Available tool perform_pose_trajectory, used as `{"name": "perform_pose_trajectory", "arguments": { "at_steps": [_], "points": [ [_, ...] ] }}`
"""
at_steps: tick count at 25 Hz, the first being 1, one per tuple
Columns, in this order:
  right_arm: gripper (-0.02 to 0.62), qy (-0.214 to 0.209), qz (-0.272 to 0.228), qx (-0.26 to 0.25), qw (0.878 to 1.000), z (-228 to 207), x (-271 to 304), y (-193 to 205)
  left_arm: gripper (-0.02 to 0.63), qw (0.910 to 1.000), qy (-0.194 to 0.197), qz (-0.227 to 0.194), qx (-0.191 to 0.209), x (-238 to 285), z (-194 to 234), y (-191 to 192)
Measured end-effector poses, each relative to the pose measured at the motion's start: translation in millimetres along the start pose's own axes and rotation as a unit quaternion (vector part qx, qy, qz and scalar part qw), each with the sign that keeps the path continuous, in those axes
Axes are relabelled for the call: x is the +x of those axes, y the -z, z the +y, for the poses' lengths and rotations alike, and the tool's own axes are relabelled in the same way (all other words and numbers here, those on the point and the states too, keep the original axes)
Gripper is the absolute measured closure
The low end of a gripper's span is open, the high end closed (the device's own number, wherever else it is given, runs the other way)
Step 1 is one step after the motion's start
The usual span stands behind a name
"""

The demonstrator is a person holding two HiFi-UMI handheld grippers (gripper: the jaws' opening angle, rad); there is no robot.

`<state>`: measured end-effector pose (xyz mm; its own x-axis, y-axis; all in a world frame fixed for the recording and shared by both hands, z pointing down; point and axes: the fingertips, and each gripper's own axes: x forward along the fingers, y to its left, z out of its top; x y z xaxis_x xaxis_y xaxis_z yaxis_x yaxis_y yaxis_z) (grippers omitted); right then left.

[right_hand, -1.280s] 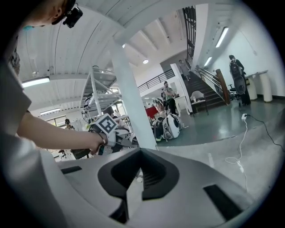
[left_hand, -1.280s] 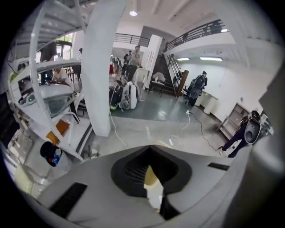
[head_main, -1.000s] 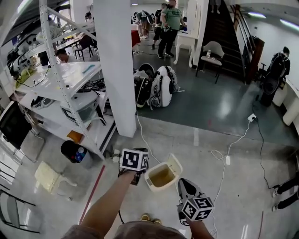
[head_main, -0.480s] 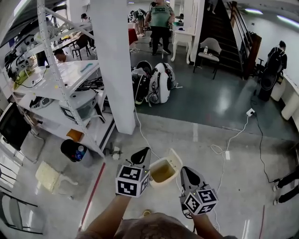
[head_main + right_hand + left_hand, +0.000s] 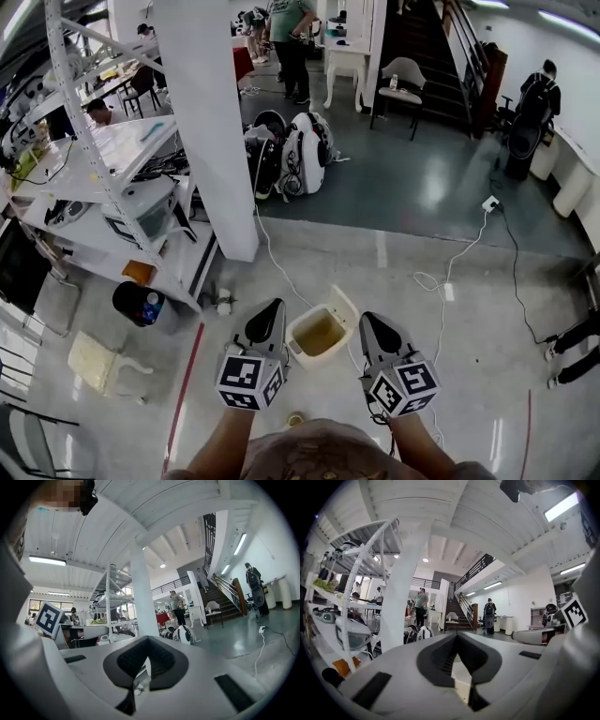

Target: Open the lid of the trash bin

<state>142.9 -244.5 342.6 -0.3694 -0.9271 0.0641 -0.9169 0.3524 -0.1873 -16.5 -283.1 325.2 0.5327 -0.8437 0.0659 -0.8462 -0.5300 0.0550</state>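
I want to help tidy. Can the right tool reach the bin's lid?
Probably yes. The right tool hangs close beside the raised lid of the trash bin in the head view, and nothing shows between them.

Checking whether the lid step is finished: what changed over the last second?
The left gripper drew back from the left rim of the cream plastic trash bin toward the person; the right gripper barely shifted. Both are shut on nothing. The hinged lid stayed open.
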Motion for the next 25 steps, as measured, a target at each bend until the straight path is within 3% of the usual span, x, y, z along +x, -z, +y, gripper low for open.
{"name": "perform_pose_trajectory", "arguments": {
  "at_steps": [6, 16, 25],
  "points": [
    [0.565, -0.003, -0.003, -0.009, 1.000, 0, 2, -4, 0.601, 0.9999, 0.005, 0.005, -0.009, 1, 0, 2],
    [0.565, -0.009, -0.001, -0.013, 1.000, 0, 10, -3, 0.601, 0.9997, 0.015, 0.011, 0.015, 0, -5, 5],
    [0.565, -0.015, 0.003, -0.011, 1.000, -1, 19, -3, 0.601, 0.9996, 0.020, 0.021, 0.001, 3, -1, 9]
  ]
}}
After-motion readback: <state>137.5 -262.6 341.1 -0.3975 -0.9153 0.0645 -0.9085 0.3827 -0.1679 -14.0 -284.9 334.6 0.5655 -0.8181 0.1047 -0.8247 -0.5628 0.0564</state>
